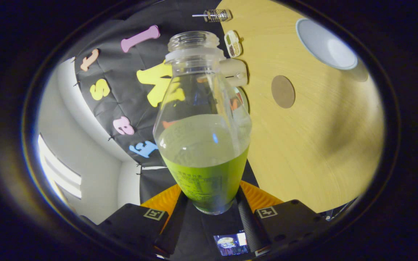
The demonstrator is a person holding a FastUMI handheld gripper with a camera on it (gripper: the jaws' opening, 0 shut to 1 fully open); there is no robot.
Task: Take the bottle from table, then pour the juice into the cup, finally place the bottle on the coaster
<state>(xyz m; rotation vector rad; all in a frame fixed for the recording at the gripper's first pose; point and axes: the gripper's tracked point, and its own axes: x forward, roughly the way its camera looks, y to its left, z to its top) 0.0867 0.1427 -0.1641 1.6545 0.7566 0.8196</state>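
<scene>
Gripper: the gripper [209, 203] is seen with its two fingers [247, 217] pressed against the lower sides of the bottle, one on each side, so the bottle is pinched between them.
Bottle: a clear plastic bottle [201, 127] with a green label around its lower part is held between the fingers; its open, threaded neck is pointed away from the camera, and no cap is seen on it.
Juice: pale greenish juice [201, 145] is seen inside the bottle, filling roughly the lower half, with its surface lying slanted against the bottle's axis.
Orientation: the desk is shown standing on edge beside the bottle, so the gripper and bottle are seen rolled well over to one side.
Desk: a light wooden desk [321, 145] is seen beyond and to the side of the bottle.
Coaster: a round brown coaster [283, 91] is lying flat on the desk, apart from the bottle and from the cup.
Cup: a white cup [327, 45] with a pale blue rim is seen on the desk beyond the coaster, well apart from the bottle's mouth.
Other items: a small white container [233, 43], a cream-coloured object [236, 72] and a wire-framed item [216, 15] are set along the desk's far edge, near the bottle's neck; what they are cannot be told.
</scene>
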